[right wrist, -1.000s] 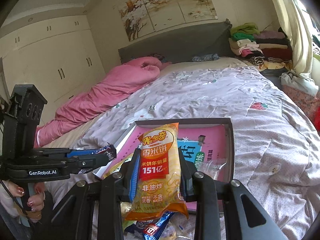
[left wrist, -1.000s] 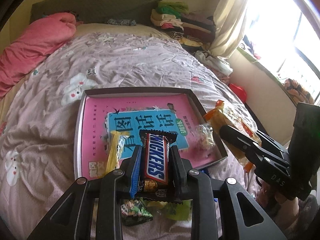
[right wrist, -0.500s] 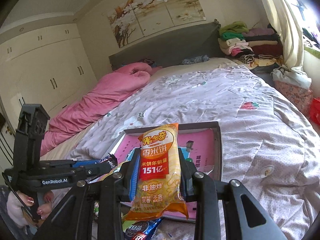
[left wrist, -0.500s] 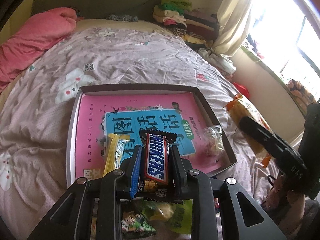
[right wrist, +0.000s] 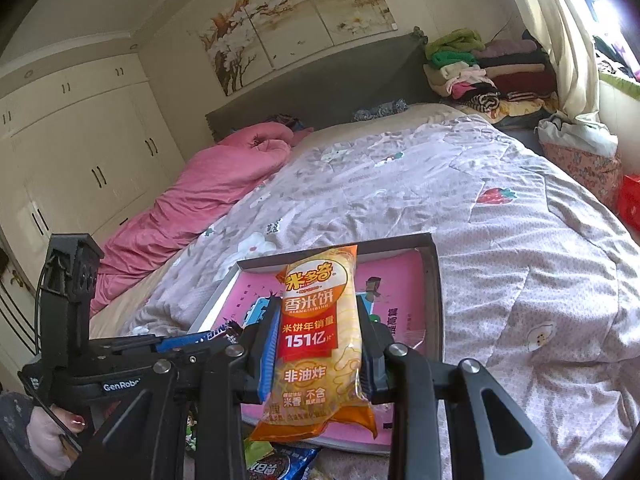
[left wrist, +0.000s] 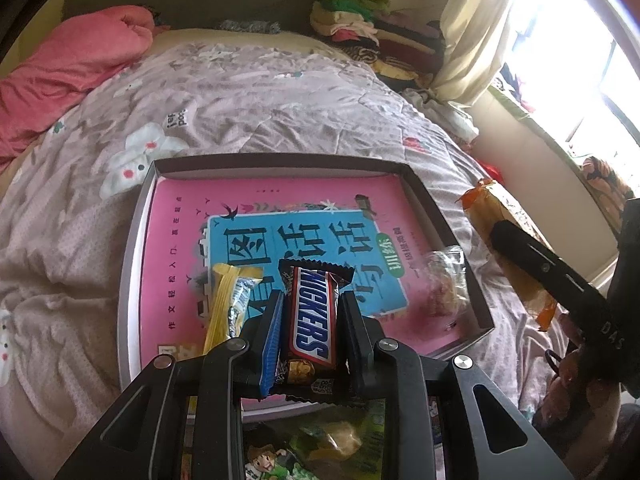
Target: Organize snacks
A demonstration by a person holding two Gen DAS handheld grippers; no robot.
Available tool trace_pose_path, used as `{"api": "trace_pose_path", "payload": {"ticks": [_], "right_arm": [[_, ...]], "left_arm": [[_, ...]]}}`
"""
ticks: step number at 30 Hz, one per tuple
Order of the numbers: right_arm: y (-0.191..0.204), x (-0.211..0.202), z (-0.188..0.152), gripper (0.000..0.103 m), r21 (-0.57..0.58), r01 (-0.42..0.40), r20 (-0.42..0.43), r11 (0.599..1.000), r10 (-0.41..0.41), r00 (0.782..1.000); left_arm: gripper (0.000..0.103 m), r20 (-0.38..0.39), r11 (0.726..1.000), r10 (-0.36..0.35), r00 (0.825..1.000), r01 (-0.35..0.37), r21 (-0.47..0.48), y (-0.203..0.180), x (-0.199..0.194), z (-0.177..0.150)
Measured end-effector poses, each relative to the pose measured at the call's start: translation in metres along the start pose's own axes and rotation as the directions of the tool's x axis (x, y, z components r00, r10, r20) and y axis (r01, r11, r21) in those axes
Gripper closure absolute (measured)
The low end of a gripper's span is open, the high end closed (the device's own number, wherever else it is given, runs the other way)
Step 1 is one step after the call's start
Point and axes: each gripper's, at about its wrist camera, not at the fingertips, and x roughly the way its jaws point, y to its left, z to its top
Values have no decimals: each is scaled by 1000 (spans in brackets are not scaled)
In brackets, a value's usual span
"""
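My left gripper [left wrist: 310, 308] is shut on a Snickers bar [left wrist: 310, 320], held over the near part of a shallow box [left wrist: 136, 232] that has a pink and blue book [left wrist: 280, 240] lying in it. A yellow wafer pack [left wrist: 228, 304] and a clear snack bag [left wrist: 444, 280] lie on the book. My right gripper [right wrist: 318, 316] is shut on an orange rice cracker pack [right wrist: 320, 340], above the box's [right wrist: 434, 280] near edge. In the left wrist view the right gripper shows at the right with its cracker pack [left wrist: 504, 240].
The box rests on a lilac floral quilt [left wrist: 260, 100] covering the bed. Loose snack packs [left wrist: 312, 448] lie at the near edge below the grippers. A pink duvet [left wrist: 68, 64] is heaped at the far left, folded clothes [right wrist: 480, 76] at the far right.
Both grippers have moved forward over the box with their snacks still clamped. The left one has also sunk closer to the book.
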Motion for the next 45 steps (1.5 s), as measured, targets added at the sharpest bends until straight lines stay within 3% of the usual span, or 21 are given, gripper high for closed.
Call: {"api": "trace_pose_path", "payload": {"ticks": [24,45], "right_arm": [[2,36,-14,70,-15,-6,-100,1000,5,995],[15,72,-41,70,-66,-40,-234,997,23,972]], "left_arm": [[74,-67,999,24,997,-21,39,-2,34,-9],[74,-91,999,29,995,-26,35,4,45,-16]]}}
